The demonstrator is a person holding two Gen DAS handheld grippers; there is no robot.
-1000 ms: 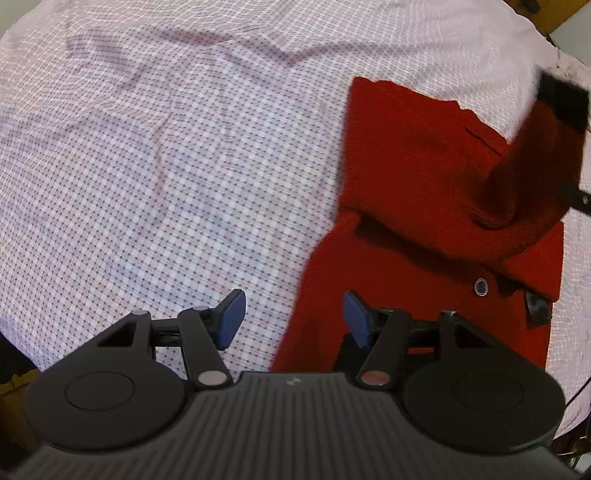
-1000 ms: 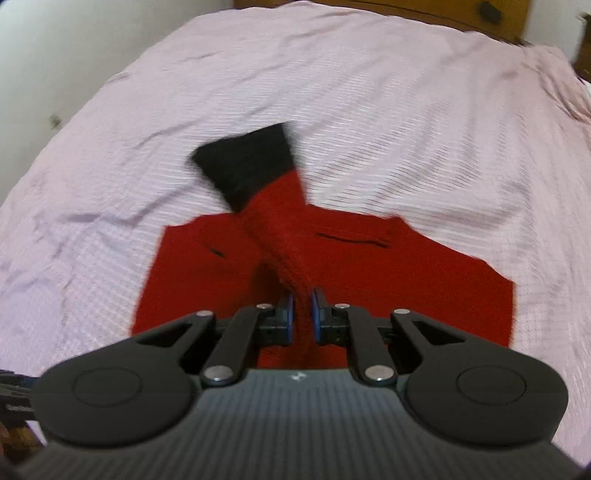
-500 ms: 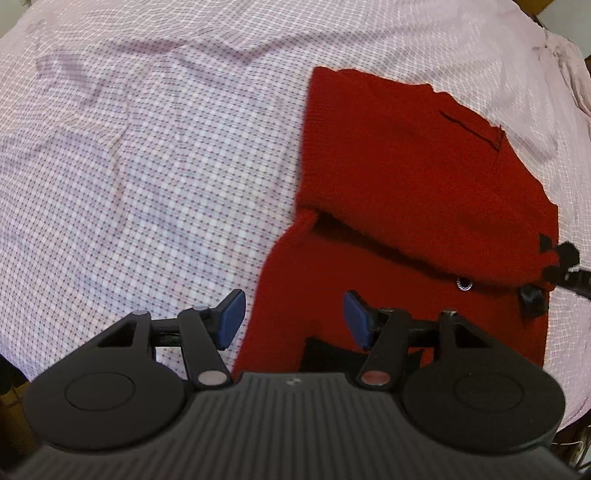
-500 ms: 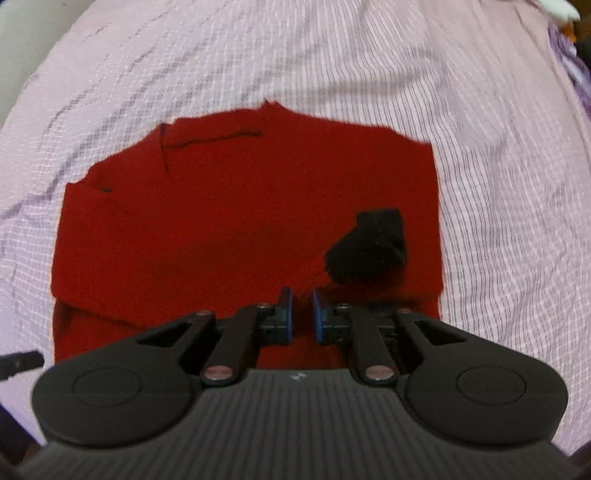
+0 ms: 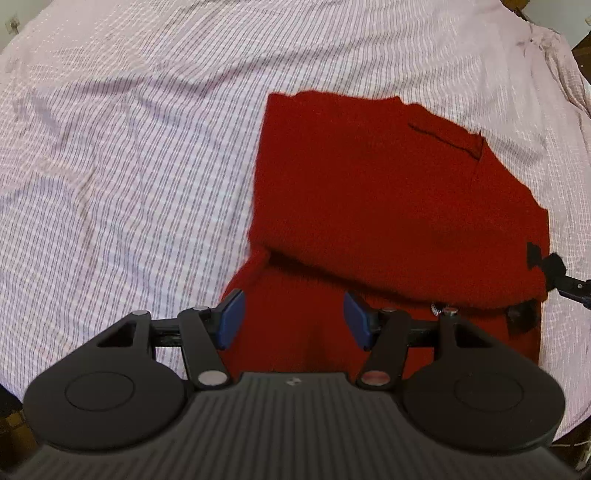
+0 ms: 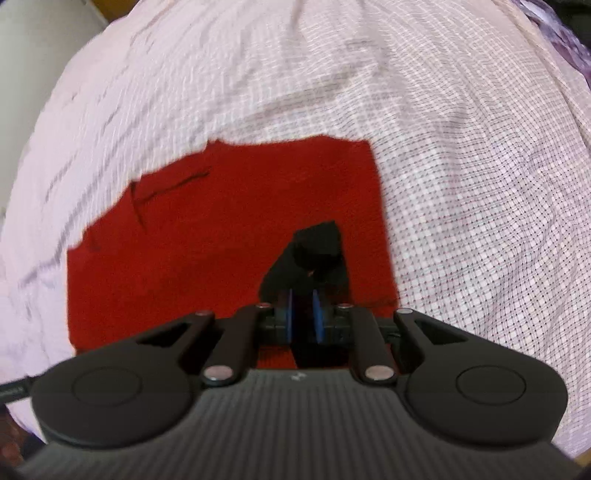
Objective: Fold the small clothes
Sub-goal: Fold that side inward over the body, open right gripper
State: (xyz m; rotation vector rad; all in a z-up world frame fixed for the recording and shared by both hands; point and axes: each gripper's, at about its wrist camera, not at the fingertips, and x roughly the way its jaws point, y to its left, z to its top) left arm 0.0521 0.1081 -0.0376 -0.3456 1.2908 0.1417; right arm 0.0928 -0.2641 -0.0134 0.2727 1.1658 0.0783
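Observation:
A small red knit cardigan (image 5: 388, 206) lies partly folded on the checked bedsheet (image 5: 129, 147). It also shows in the right wrist view (image 6: 207, 236). My left gripper (image 5: 291, 319) is open and empty, hovering over the cardigan's near red edge. My right gripper (image 6: 304, 314) is nearly closed on the sleeve's black cuff (image 6: 314, 254), which rests on top of the red body. The right gripper's tip (image 5: 561, 275) shows at the cardigan's right edge in the left wrist view.
The pale pink checked sheet (image 6: 461, 166) covers the bed all around the cardigan, with wrinkles at left. A wall (image 6: 44, 29) borders the bed at the far left of the right wrist view.
My right gripper has carried the sleeve across and lowered it, so the black cuff now rests on the red body. My left gripper stayed open and moved over the near edge.

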